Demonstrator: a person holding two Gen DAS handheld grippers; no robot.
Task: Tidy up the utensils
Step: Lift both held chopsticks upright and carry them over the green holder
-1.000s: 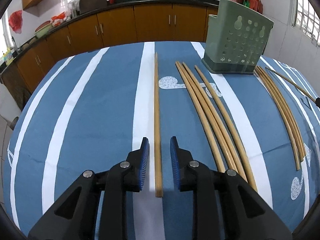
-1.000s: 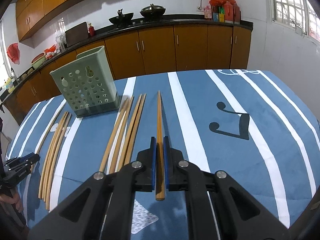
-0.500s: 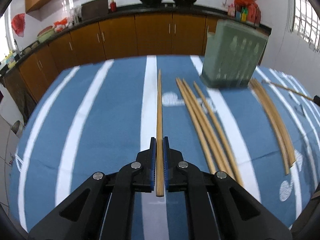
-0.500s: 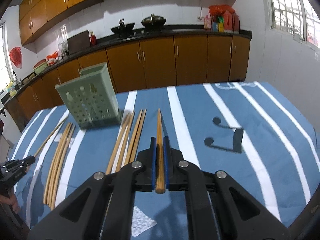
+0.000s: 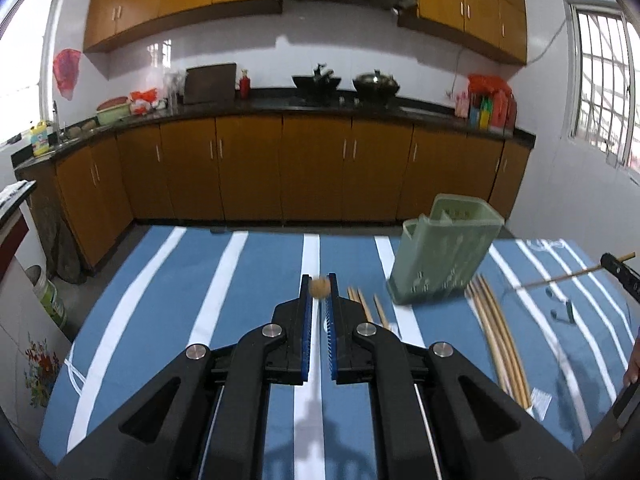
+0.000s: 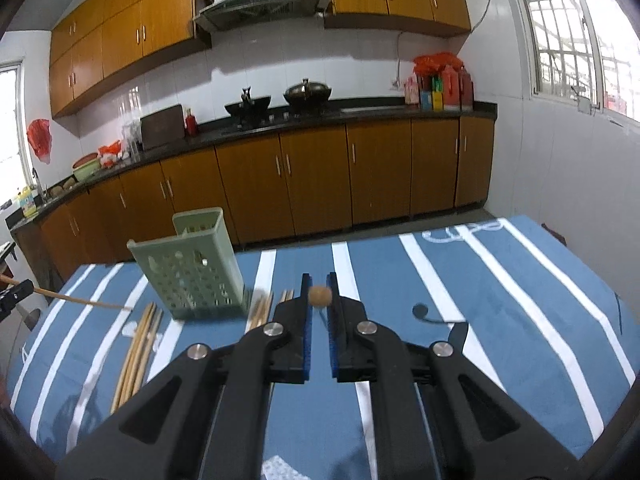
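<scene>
Presently each hand-held gripper, left [image 5: 319,286] and right [image 6: 319,294], clamps one chopstick [image 5: 319,287] end-on, probably for insertion into the holder [image 5: 444,258].

A pale green perforated utensil holder [image 5: 444,256] stands upright on the blue, white-striped desk [image 5: 160,300], its top open. Bamboo chopsticks lie flat in loose bundles on either side of it [image 5: 500,332] [image 6: 138,344]. One chopstick [image 5: 320,287] is seen end-on, clamped between blue fingers [image 5: 306,312]; another [image 6: 319,295] likewise, both lifted clear of the desk.
</scene>
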